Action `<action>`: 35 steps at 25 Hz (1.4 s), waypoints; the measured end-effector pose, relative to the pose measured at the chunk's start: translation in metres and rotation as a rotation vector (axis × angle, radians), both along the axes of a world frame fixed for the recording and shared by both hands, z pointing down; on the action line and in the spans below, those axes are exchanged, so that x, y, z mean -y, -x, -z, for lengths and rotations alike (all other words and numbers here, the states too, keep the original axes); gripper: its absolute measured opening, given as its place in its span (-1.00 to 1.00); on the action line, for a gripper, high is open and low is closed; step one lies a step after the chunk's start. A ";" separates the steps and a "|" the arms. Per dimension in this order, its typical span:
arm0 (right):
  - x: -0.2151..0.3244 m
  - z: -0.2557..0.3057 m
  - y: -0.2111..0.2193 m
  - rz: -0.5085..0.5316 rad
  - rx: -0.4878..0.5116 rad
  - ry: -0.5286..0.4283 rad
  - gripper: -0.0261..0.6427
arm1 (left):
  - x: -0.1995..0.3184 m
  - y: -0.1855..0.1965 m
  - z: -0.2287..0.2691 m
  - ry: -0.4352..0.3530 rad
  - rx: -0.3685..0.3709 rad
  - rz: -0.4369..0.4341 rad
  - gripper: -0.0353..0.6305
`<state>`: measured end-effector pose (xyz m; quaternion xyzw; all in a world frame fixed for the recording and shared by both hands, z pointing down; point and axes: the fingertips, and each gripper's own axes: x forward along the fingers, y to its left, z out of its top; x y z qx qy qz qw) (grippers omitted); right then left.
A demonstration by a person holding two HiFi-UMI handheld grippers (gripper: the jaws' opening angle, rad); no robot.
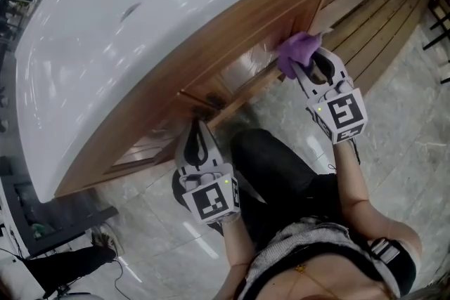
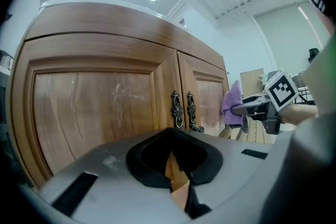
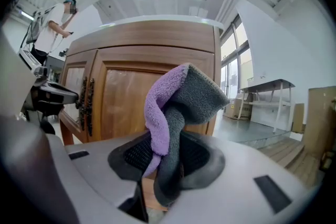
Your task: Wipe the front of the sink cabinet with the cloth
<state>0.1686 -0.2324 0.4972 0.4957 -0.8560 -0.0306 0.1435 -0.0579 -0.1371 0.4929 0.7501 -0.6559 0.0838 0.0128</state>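
The wooden sink cabinet [image 1: 232, 46] stands under a white sink top [image 1: 126, 17]. My right gripper [image 1: 309, 70] is shut on a purple and grey cloth [image 1: 297, 53], which touches the right door near the cabinet's right edge. In the right gripper view the cloth [image 3: 178, 107] bunches up out of the jaws in front of the door panel [image 3: 126, 102]. My left gripper [image 1: 199, 133] hovers low by the dark metal door handles [image 2: 181, 110], shut and holding nothing. The left gripper view also shows the cloth [image 2: 232, 105] off to the right.
A slatted wooden deck [image 1: 380, 17] lies right of the cabinet, on a marble floor [image 1: 415, 130]. The person's dark-trousered knee [image 1: 281, 172] is between the grippers. A steel table [image 3: 268, 86] and a cardboard box [image 3: 320, 113] stand beyond. Another person [image 3: 52, 23] stands far left.
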 end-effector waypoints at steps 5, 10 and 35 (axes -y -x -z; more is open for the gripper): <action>-0.039 -0.012 0.053 0.198 0.055 0.037 -0.39 | 0.000 0.004 -0.002 0.003 -0.003 0.012 -0.88; -0.068 -0.036 0.104 0.364 0.047 0.122 -0.39 | -0.001 0.009 -0.003 0.007 -0.001 0.020 -0.88; -0.057 -0.065 0.145 0.387 -0.057 0.114 -0.39 | 0.000 0.013 -0.006 0.018 -0.007 0.025 -0.88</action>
